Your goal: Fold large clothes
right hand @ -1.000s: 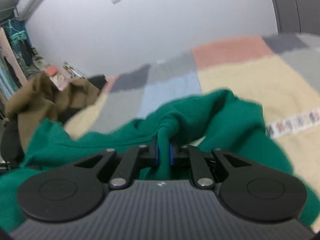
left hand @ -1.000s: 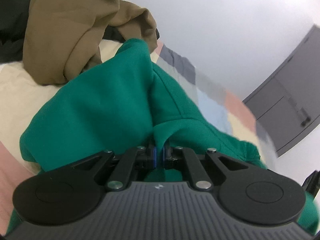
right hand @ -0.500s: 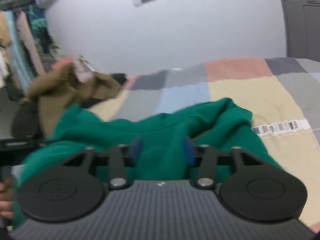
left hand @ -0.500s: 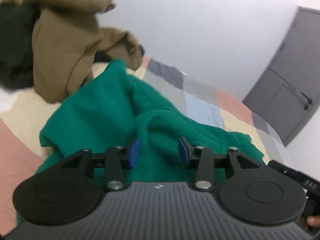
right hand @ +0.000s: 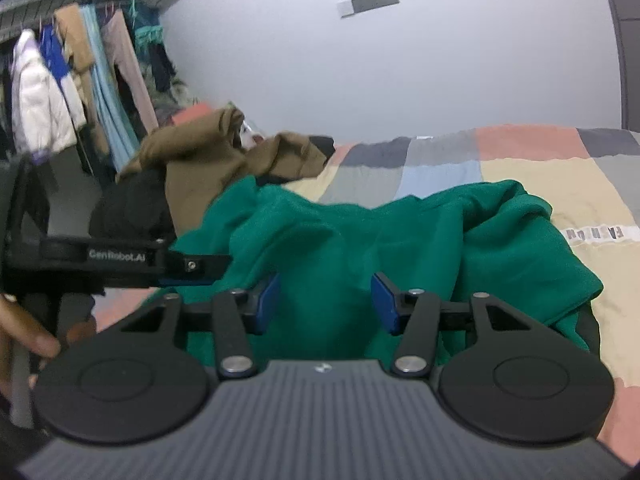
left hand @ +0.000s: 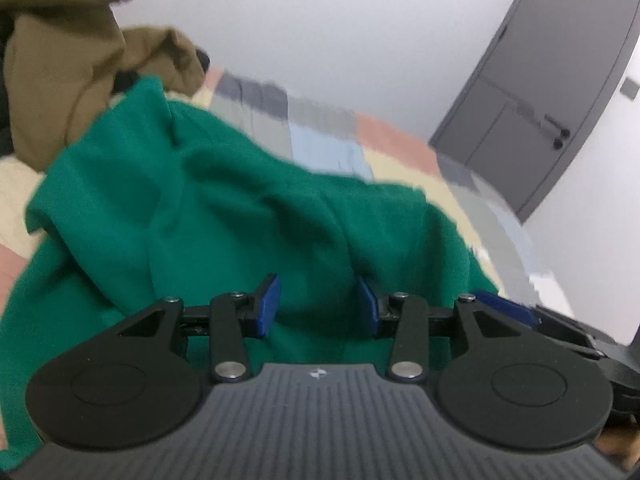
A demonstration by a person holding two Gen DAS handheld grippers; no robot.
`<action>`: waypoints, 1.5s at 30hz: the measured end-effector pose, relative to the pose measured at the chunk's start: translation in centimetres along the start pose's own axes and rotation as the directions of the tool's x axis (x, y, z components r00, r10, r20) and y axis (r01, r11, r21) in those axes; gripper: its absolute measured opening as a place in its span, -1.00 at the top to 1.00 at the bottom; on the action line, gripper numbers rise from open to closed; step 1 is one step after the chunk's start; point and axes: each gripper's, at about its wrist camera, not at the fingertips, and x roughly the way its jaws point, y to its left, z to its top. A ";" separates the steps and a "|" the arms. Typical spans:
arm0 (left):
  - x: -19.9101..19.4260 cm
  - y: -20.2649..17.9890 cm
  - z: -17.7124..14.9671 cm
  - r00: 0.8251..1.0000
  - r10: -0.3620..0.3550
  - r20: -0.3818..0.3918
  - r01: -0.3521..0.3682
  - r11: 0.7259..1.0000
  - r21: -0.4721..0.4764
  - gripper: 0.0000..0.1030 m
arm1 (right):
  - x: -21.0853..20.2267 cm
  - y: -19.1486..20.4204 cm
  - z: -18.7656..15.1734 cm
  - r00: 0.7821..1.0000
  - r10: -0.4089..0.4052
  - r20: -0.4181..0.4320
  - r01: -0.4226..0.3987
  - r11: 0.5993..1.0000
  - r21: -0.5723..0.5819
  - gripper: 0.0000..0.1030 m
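A large green garment (left hand: 240, 208) lies crumpled in a heap on the patchwork quilt (left hand: 332, 148); the right wrist view shows the same green garment (right hand: 360, 232) spread across the quilt (right hand: 540, 168). My left gripper (left hand: 318, 306) hovers over its near edge, open, its blue pads apart and pressing on nothing. My right gripper (right hand: 326, 304) is likewise open over the green cloth, which shows in the gap but is not pinched. The two grippers are side by side: the left gripper (right hand: 212, 270) juts in from the left of the right wrist view.
A brown garment (right hand: 200, 156) and a black one (right hand: 128, 212) are piled at the bed's far left, touching the green one. A rack of hanging clothes (right hand: 80, 72) stands beyond. A grey door (left hand: 540, 100) is at the right. A person's hand (right hand: 24, 328) holds the left gripper.
Both grippers were shut on bunched green cloth a second ago. They have since opened and let it drop, then pulled back and up, so the garment now lies lower and flatter.
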 end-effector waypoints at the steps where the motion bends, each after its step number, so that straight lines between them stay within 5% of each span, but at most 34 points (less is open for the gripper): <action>1: 0.8 0.0 -0.3 0.999 0.020 -0.038 -0.019 1.000 0.011 0.07 | 0.4 0.0 -0.3 1.000 -0.005 -0.011 0.005 1.000 -0.011 -0.04; 8: 4.4 0.1 -2.6 0.976 0.119 -0.184 -0.109 0.992 0.063 0.08 | 4.1 0.0 -3.5 0.985 -0.057 -0.161 0.044 0.996 -0.082 -0.01; 12: 5.1 0.1 -3.1 0.971 0.148 -0.188 -0.134 0.987 0.085 0.08 | 5.5 0.2 -4.2 0.982 -0.070 -0.176 0.048 0.991 -0.127 -0.01; 18: 2.6 0.1 -2.7 0.982 0.101 -0.162 -0.095 0.995 0.042 0.06 | 4.5 0.1 -3.4 0.982 -0.063 -0.178 0.049 0.995 -0.082 -0.01; 27: -6.6 0.5 0.0 0.991 0.111 -0.072 -0.112 0.994 -0.012 0.02 | -4.3 -0.8 0.1 0.993 -0.018 -0.113 0.027 0.997 0.079 -0.02; 33: -15.1 1.0 3.3 0.980 0.197 0.000 -0.197 0.980 -0.001 0.02 | -10.7 -2.7 1.7 0.990 -0.070 -0.126 0.083 0.991 0.102 -0.04; 37: -20.7 1.8 6.3 0.968 0.246 0.051 -0.246 0.969 -0.016 -0.06 | -13.8 -3.2 1.9 0.978 -0.145 -0.147 0.153 0.988 0.039 -0.29; 42: -26.3 3.6 8.2 0.949 0.303 0.092 -0.302 0.953 -0.025 -0.16 | -15.2 -5.2 1.4 0.975 -0.127 -0.183 0.155 0.977 0.149 -0.68; 45: -27.9 5.8 7.5 0.951 0.299 0.078 -0.295 0.953 -0.067 -0.24 | -14.1 -6.6 0.3 0.961 -0.089 -0.262 0.154 0.958 0.242 -0.68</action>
